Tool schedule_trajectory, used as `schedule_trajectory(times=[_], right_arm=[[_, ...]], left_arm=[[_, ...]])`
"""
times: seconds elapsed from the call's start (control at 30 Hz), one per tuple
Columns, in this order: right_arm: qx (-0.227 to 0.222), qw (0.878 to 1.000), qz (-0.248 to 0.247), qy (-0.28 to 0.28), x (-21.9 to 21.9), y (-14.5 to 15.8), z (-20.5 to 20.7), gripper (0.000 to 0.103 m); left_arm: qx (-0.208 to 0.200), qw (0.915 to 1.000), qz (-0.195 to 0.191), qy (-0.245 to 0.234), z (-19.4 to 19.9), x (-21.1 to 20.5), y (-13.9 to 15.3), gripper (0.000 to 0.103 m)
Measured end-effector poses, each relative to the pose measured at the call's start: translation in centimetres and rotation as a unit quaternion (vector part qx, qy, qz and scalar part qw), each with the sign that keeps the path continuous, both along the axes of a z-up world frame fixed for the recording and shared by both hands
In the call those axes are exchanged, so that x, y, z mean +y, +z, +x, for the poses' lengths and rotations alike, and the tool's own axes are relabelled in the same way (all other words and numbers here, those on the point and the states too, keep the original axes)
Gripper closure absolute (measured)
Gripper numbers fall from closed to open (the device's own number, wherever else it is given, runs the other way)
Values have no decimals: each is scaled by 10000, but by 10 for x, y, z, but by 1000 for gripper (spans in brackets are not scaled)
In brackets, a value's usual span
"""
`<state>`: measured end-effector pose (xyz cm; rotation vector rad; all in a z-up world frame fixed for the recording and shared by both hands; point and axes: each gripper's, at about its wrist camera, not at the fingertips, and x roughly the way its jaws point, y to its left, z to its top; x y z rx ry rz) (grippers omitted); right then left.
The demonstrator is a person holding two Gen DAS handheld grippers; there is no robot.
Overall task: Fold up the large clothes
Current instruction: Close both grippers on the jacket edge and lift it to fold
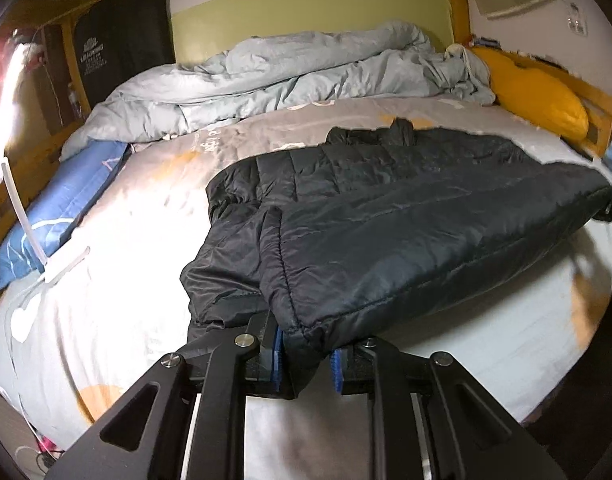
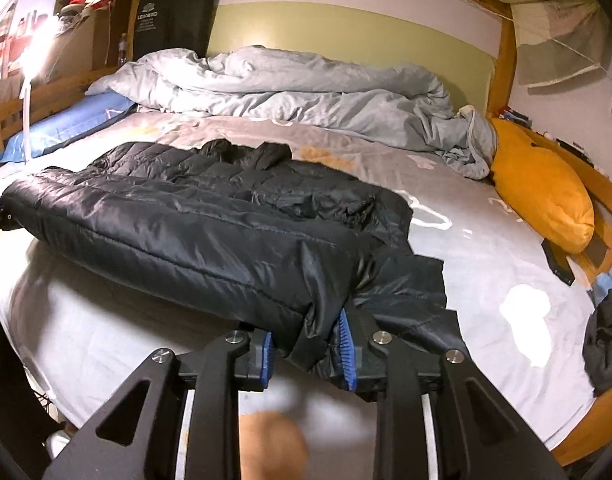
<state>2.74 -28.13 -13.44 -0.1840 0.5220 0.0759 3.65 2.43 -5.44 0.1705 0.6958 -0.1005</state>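
Between each hand-held gripper's (image 1: 306, 356) pads, the black jacket's (image 1: 406, 216) hem.

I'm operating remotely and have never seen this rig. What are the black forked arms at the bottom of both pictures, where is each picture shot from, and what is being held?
There is no robot here: a person holds a two-finger gripper in each hand, and each carries a fisheye camera looking along its fingers. The black forks are those fingers, with blue pads. One picture looks from the left gripper, the other from the right gripper. Both are closed on the near hem of a black quilted puffer jacket, one at each corner, so the hem hangs stretched between them above the grey bedsheet. The rest of the jacket lies on the bed. Behind it are a rumpled pale blue duvet, a blue pillow and a yellow cushion.
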Motion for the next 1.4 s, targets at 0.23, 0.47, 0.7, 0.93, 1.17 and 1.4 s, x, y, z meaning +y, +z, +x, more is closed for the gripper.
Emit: schedule_trajectory(times=[0.23, 0.47, 0.7, 0.93, 1.17, 1.4], right_arm=[[-528, 9984, -166, -139, -3, 38, 31, 60], [-293, 9961, 648, -529, -21, 62, 140, 42], [-369, 9914, 893, -882, -42, 45, 172, 28], [-446, 9853, 1283, -1035, -91, 35, 130, 5], [527, 9744, 2138, -445, -112, 5, 148, 21], [-164, 9733, 2270, -291, -104, 33, 166, 97]], left_arm=[[-401, 9990, 90, 188, 45, 3, 36, 37], [-1045, 9935, 207, 411, 150, 21, 51, 20], [-767, 9926, -532, 772, 200, 60, 48, 12], [-714, 9898, -1027, 675, 143, 87, 26, 11], [-149, 9815, -1902, 164, 141, 106, -5, 45], [-775, 9853, -1507, 194, 167, 90, 21, 97]])
